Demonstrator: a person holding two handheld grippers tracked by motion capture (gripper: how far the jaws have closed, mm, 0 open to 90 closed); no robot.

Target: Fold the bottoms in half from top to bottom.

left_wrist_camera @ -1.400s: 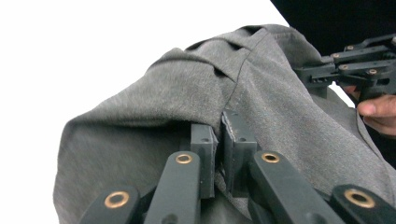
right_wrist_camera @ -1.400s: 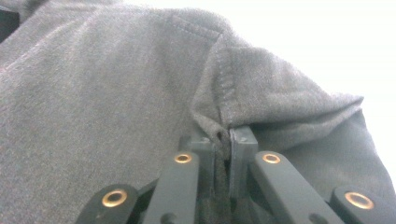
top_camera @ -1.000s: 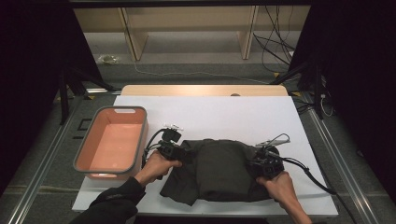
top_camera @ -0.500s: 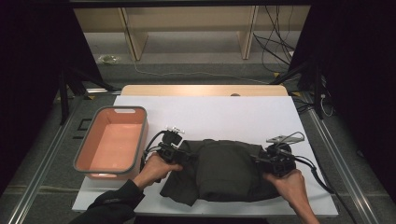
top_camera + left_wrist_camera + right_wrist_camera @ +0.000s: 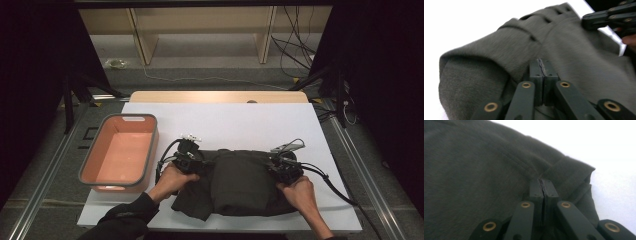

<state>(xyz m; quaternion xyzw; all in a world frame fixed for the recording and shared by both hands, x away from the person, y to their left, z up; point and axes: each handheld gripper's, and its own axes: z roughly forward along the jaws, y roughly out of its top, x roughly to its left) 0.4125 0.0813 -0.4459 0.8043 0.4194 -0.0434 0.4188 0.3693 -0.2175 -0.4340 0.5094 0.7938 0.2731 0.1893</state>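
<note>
Both the left gripper point(image 5: 192, 162) and right gripper point(image 5: 279, 167) pinch the dark garment point(image 5: 240, 182); the orange bin point(image 5: 150, 145) holds nothing.

You are working at a white tabletop point(image 5: 240, 120) whose far edge is showing a strip of bare wood. A dark olive garment point(image 5: 235, 182) is lying folded on its near middle, and an orange plastic bin point(image 5: 120, 155) with a grey rim is sitting on its left side, well apart from the cloth.
</note>
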